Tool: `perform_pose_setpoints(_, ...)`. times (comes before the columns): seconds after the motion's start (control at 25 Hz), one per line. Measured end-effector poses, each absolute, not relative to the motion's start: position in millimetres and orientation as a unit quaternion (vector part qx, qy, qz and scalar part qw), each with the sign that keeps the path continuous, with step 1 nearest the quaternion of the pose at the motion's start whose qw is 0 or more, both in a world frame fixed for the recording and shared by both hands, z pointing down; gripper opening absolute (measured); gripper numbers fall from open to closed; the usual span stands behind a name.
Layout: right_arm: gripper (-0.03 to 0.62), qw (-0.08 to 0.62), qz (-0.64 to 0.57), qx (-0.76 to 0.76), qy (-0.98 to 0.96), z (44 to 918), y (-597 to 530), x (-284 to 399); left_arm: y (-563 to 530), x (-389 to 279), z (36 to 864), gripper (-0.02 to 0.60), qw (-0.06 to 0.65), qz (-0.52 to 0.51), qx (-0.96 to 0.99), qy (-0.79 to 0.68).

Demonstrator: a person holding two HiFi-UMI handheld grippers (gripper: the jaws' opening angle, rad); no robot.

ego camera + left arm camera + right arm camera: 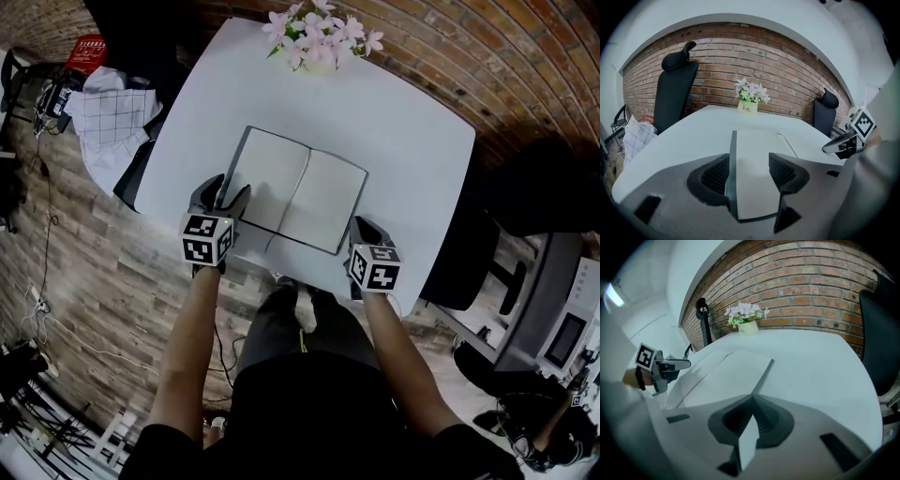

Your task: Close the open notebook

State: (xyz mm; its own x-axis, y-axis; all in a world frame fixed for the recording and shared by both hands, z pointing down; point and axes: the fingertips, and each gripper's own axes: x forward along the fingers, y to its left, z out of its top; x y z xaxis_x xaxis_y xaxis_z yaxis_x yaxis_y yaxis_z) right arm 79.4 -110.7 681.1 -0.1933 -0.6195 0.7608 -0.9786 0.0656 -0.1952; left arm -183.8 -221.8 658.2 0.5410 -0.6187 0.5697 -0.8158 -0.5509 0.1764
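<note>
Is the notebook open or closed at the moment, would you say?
Open: the notebook lies flat, both pages spread on the table.

Left hand-held gripper (228,190) agape (right one (362,227) pinched)

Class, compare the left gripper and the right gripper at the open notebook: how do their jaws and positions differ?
The left gripper has its jaws apart, straddling the left edge of the notebook without clamping it. The right gripper has its jaws together, seemingly pinching the near right corner. The left gripper is at the left page, the right gripper at the right page. Both point down at the notebook on the white table.
</note>
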Motion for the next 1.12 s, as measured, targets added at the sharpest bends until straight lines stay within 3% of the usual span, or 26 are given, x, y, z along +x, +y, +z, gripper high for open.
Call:
perform_pose_setpoints(0.32,0.014,0.259,0.353,0.596,-0.673,686,-108,84,-228,-189,674,0.298,0.247,0.26,0.84,-0.408)
perform_pose_setpoints(0.68,0.013,0.263,0.347,0.589,-0.681,686,-109,78,-231,-186,685,0.302,0.243,0.299,0.832,-0.4)
perform_pose_setpoints(1.12,0.012,0.254,0.345,0.585,-0.689,686,-109,76,-226,-186,686,0.229,0.279,0.287,0.815,-0.419)
